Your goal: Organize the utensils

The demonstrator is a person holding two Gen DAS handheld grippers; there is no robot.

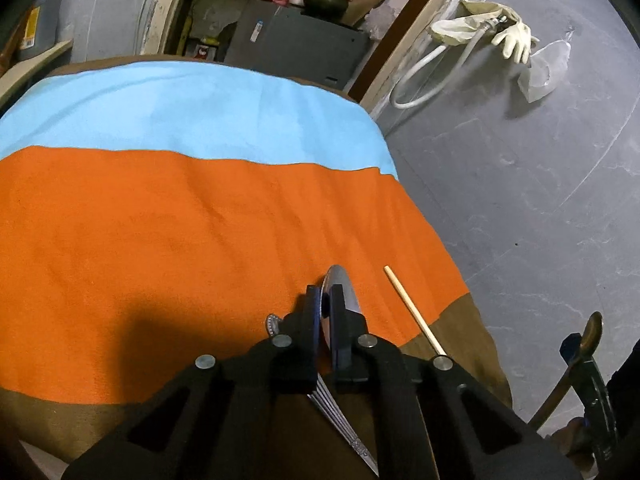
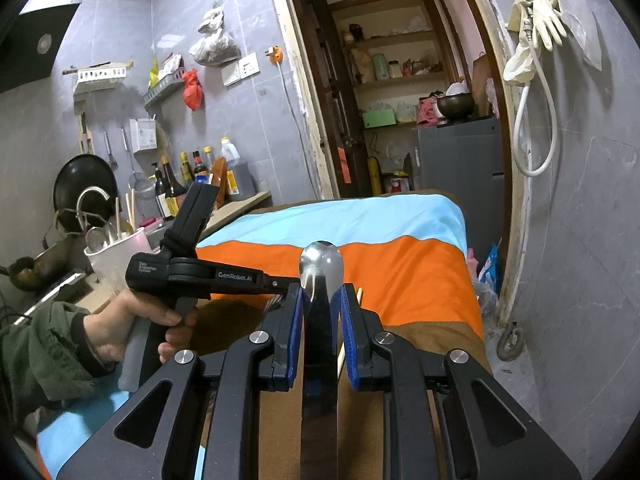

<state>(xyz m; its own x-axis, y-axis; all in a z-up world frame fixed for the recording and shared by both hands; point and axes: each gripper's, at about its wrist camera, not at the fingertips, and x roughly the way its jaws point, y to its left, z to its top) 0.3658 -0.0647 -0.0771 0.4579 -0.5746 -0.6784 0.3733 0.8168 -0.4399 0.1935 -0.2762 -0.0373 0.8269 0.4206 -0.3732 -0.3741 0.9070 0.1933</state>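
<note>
My left gripper [image 1: 325, 292] points down at the striped cloth, shut on a silver utensil [image 1: 345, 290] whose rounded end sticks out past the fingertips. Fork tines [image 1: 320, 398] show under the gripper body. A pale chopstick [image 1: 412, 312] lies just to the right on the cloth. In the right wrist view my right gripper [image 2: 322, 292] is shut on a spoon [image 2: 322, 264], bowl up, above the table. The left gripper [image 2: 282, 282] reaches in from the left, with tines [image 2: 274, 301] below its tip. The chopstick [image 2: 359, 292] peeks out beside the right finger.
The table carries an orange and blue cloth [image 1: 200, 240], and its right edge drops off beside a grey tiled wall [image 1: 540, 200]. A white cup [image 2: 120, 256] holding several utensils stands at the left by the sink. A person's hand [image 2: 120, 324] grips the left gripper's handle.
</note>
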